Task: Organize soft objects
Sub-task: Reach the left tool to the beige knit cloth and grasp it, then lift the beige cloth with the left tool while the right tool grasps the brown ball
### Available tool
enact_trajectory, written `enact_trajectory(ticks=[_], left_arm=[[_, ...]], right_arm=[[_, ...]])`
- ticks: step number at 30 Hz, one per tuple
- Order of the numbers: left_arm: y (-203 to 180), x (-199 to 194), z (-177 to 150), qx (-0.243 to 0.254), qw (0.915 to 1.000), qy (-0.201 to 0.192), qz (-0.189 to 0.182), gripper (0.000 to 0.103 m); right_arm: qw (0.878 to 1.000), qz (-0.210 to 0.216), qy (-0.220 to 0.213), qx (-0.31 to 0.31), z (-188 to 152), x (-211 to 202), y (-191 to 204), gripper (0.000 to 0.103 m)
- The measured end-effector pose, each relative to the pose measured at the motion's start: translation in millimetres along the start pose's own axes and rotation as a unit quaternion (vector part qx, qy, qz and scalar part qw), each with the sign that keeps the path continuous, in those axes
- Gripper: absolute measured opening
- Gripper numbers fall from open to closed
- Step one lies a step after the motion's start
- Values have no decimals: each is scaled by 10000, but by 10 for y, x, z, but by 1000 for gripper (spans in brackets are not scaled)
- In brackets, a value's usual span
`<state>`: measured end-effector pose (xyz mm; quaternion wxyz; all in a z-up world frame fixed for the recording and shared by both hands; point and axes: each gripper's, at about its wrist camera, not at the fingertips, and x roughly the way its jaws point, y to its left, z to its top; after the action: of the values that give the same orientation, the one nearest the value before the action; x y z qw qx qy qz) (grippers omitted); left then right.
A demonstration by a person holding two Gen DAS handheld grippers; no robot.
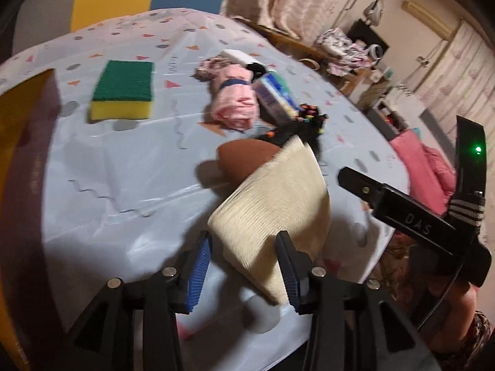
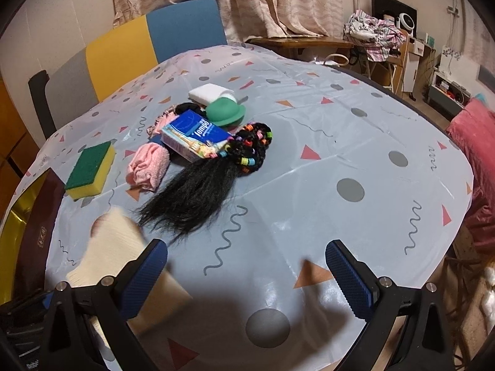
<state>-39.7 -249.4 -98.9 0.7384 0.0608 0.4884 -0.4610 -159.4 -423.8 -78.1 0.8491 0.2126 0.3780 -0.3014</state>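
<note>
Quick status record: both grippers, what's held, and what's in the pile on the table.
left gripper: shut on cream cloth, lifted off the table
right gripper: open, nothing in it
sponge: lies apart, left of the pile
pile: pink cloth, blue box, black wig, green hat, white block
table: patterned cover

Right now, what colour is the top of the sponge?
Dark green, over a yellow foam base; the sponge shows best in the left wrist view.
</note>
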Motion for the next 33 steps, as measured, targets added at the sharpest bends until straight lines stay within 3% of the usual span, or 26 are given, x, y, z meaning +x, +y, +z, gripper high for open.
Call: enact_trajectory(ticks=[2,5,9,19,26,30,33], left_arm=[[-9,19,-17,38,9997,74,-230,27],[-26,-25,-32,107,9996,50,-251,19],[79,-157,-18,-180,9988,-87,-444,12],[368,-562,-78,-824,9937,-725,-209,12],[464,-1083,37,-1085,9818,-1520,-349,11],[543,-1131,71,-1147,9802,-1591,-277,11],[543,-1054,46,-1093,9840,-1390,-203,11]], right_arm=[[10000,8,-54,-26,6,-20,13,103],[10000,17,-58,-50,12,-24,25,103],[10000,-22,-74,-29,20,-27,4,103],[10000,-28,-80,-10,27,-40,0,103],[9992,312,-45,-258,-9,-32,162,103],[9974,493,-113,-514,-22,-58,313,103],[9959,579,-155,-683,-5,-55,424,103]])
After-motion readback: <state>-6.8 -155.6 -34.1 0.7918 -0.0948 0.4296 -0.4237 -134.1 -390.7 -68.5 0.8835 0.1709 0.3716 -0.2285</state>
